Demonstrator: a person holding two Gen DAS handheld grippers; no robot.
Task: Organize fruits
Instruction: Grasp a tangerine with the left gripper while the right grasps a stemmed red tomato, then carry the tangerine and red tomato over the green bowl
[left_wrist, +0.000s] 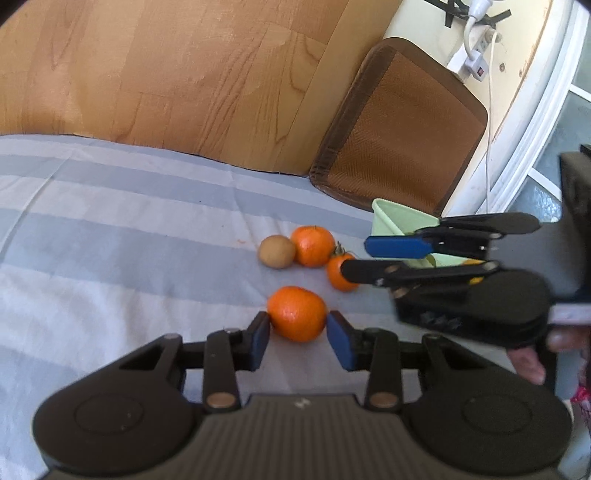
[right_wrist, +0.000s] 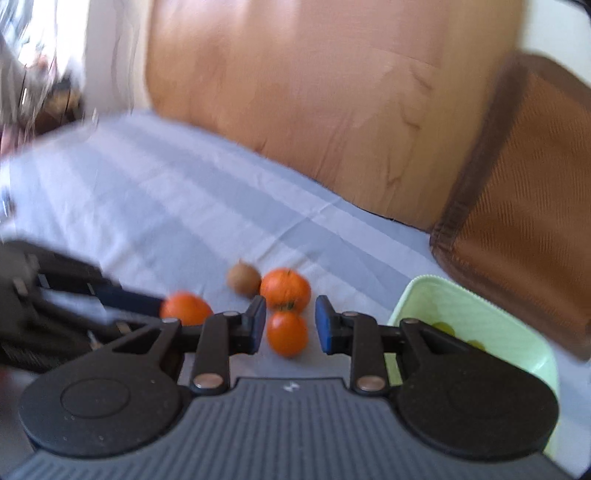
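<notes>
Fruits lie on a striped grey-blue bedsheet (left_wrist: 110, 229). In the left wrist view my left gripper (left_wrist: 298, 338) is open, its blue pads on either side of a near mandarin (left_wrist: 297, 313). Behind it lie a brown kiwi (left_wrist: 277, 251), a second mandarin (left_wrist: 313, 245) and a small orange tomato (left_wrist: 338, 275). My right gripper (left_wrist: 364, 256) reaches in from the right, open, over the tomato. In the right wrist view my right gripper (right_wrist: 290, 326) is open around the tomato (right_wrist: 287, 334), with the mandarin (right_wrist: 285, 288), the kiwi (right_wrist: 243, 279) and the near mandarin (right_wrist: 186, 308) beyond.
A pale green tray (right_wrist: 517, 332) holding greenish fruit stands at the right on the sheet, also seen in the left wrist view (left_wrist: 395, 218). A wooden headboard (left_wrist: 184, 74) and a brown cushion (left_wrist: 402, 125) stand behind. A power strip (left_wrist: 476, 55) hangs on the wall.
</notes>
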